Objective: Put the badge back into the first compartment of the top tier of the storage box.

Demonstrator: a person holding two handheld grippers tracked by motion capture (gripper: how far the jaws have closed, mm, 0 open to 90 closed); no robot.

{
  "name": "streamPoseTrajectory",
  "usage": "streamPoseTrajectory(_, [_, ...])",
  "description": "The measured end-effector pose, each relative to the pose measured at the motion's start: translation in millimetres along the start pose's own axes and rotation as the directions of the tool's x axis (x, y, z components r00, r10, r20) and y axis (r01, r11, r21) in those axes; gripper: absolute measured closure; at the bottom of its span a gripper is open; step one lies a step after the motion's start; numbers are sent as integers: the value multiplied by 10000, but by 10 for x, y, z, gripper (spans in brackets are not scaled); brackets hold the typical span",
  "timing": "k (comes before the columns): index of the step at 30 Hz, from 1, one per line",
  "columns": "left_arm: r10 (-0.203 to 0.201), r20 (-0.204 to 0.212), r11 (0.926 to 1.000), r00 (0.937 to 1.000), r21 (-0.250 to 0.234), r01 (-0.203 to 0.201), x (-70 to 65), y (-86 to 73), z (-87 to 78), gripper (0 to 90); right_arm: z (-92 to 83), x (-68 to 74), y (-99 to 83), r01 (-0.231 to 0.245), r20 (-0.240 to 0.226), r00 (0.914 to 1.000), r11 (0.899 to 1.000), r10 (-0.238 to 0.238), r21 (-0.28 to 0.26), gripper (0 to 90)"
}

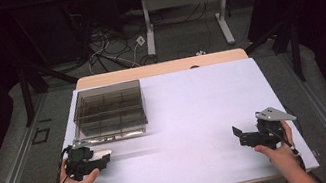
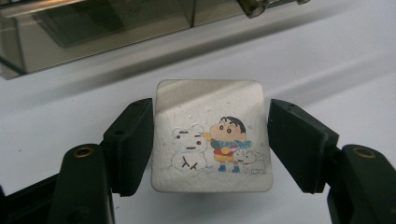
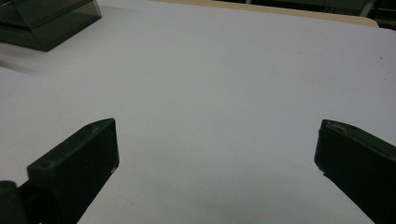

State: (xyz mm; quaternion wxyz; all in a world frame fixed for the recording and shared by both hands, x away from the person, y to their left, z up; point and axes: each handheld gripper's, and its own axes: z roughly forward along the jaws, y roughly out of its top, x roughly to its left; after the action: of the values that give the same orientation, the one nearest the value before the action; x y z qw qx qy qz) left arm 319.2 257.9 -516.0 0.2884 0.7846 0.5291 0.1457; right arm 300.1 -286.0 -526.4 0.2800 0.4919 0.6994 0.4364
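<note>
White table [image 1: 196, 116] holds a smoky box [image 1: 109, 108]. Left gripper [image 1: 96, 160] squeezes a cartoon card [image 2: 211, 135] by its edges, maybe for the box. Right gripper [image 1: 240, 136] waits with jaws wide, holding nothing.

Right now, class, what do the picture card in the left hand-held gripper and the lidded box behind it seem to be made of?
Picture card: probably thin metal or glossy coated card; its pale face has a soft sheen, rounded corners and a printed cartoon. Box: smoky see-through plastic, likely hard; the inner dividers show through its walls, and a clear hinged edge catches the light.

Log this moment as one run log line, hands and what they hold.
left gripper: shut on cartoon tile | right gripper: open, nothing between jaws | smoky box: on table, far left
</note>
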Motion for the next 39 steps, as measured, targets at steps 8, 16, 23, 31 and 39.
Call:
streamPoseTrajectory(8, [-314, -274, 9995, 9991, -72, 312, 57, -10, -84, 334, -3, 6, -2, -101, 58, 9999, 9999, 101, -8, 0])
streamPoseTrajectory(16, [-442, -431, 9989, 9981, -140, 437, 80, -5, -180, 334, -6, 3, -1, -59, 15, 10000, 10000, 59, 6, 0])
streamPoseTrajectory(23, [-419, -481, 9989, 9980, -247, 408, 83, 22, -283, 334, -7, 4, 0, -54, 73, 10000, 10000, 54, 0, 0])
streamPoseTrajectory(31, [-377, -573, 9985, 9976, -425, 353, 83, 82, -389, 334, 1, 7, 2, 50, -36, 10000, 10000, -50, -7, 0])
streamPoseTrajectory(39, [-474, -665, 9974, 9967, -574, 436, 101, 156, -472, 334, 3, 5, 0, 29, -4, 10000, 10000, -29, -25, 0])
